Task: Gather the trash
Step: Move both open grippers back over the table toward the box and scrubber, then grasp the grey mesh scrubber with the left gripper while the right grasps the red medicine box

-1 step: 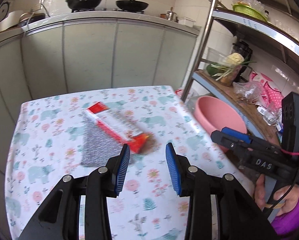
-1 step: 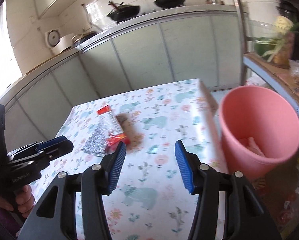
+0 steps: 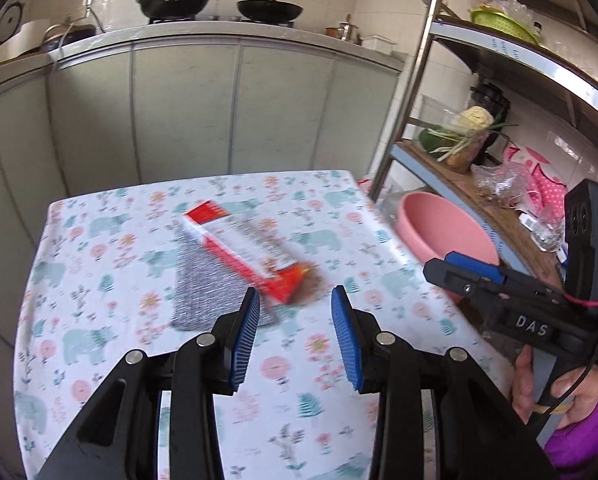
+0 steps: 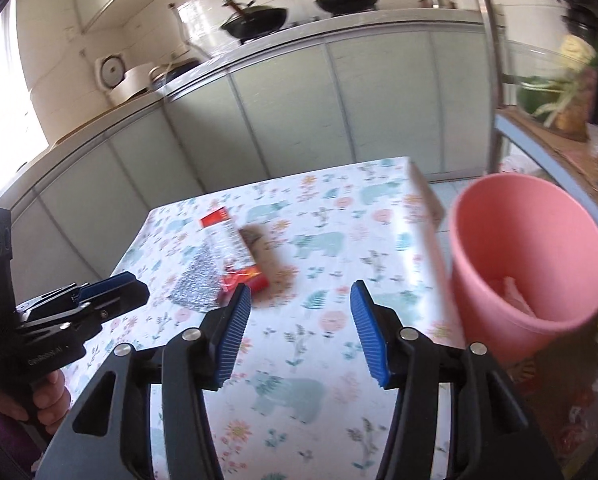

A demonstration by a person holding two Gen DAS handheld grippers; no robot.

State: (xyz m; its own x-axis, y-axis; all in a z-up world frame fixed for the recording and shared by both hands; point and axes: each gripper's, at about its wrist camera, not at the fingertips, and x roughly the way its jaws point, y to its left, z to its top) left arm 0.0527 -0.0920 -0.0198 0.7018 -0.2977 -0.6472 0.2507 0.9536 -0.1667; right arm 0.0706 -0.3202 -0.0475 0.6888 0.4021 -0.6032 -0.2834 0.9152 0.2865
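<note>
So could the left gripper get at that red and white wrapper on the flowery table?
Probably yes: the left gripper is open, the red and white wrapper lies just ahead, nothing between.

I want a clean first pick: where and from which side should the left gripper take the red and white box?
Probably the red near end of the red and white box, which points toward the open left gripper. The box lies flat and long on the grey cloth, so come in low from the near side, fingers closing across its narrow width.
</note>
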